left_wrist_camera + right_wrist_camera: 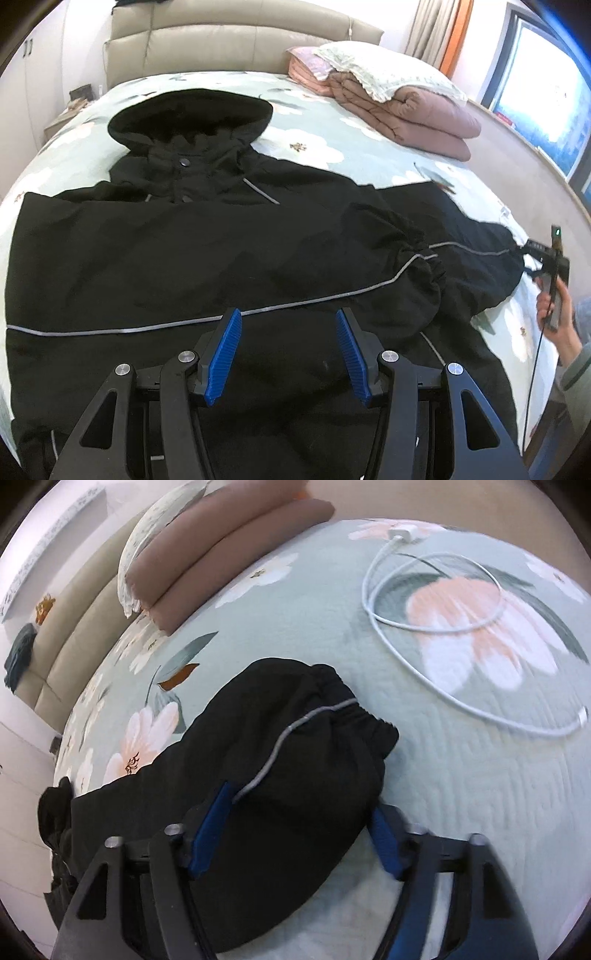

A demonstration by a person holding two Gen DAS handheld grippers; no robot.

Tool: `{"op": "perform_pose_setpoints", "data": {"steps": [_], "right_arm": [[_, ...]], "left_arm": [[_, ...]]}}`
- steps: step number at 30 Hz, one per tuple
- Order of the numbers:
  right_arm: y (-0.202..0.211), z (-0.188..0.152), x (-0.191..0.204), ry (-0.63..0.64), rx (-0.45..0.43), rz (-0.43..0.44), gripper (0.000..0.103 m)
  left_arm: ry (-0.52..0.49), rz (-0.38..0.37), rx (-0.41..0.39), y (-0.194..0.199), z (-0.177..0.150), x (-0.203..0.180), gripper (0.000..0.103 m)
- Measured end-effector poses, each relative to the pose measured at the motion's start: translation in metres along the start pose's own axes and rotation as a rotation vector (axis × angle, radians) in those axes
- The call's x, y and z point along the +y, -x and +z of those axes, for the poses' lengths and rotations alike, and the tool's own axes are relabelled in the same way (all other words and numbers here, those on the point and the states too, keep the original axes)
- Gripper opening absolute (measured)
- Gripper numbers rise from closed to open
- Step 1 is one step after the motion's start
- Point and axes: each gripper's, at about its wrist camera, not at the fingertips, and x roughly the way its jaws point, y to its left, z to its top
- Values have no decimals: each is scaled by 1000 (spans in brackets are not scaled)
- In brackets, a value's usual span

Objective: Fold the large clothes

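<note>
A black hooded jacket [184, 258] with thin grey piping lies front up on the flowered bed cover [314, 136], its hood [192, 114] toward the headboard. One sleeve is folded across the chest, and its elastic cuff [428, 269] rests on the body. My left gripper [288, 354] hovers open over the lower front with nothing between its blue pads. The other sleeve [476, 266] stretches out to the right, where a hand holds my right gripper [532, 251]. In the right wrist view that sleeve [303, 746] fills the gap between the pads of the right gripper [295, 838], with the cuff [354, 709] sticking out ahead.
A folded brown quilt [406, 107] topped by a pale pillow sits at the bed's far right. A white charging cable [436, 627] lies coiled on the cover just past the sleeve cuff. The padded headboard [221, 40] is at the back, and a window [546, 96] is on the right.
</note>
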Motion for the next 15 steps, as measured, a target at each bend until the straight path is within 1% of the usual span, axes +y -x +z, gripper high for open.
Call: {"op": "perform_pose_setpoints", "data": {"steps": [1, 2, 5, 6, 8, 11, 13, 15], "right_arm": [[0, 1, 5, 23, 13, 8, 22], [6, 0, 11, 52, -3, -1, 18], [34, -8, 22, 151, -98, -75, 16], [39, -10, 22, 158, -108, -106, 15], [40, -14, 16, 155, -99, -167, 14], [23, -21, 11, 141, -16, -234, 13], [27, -25, 19, 171, -13, -263, 13], [39, -27, 31, 193, -33, -252, 12]], "left_arm": [[-1, 2, 2, -2, 0, 0, 55], [1, 1, 6, -5, -1, -1, 55], [5, 22, 21, -11, -4, 2, 55], [9, 40, 41, -17, -5, 4, 55], [27, 82, 105, -35, -9, 11, 54], [30, 90, 97, -37, -10, 12, 54], [34, 82, 99, -31, -7, 11, 55], [48, 58, 84, -21, -6, 16, 55]]}}
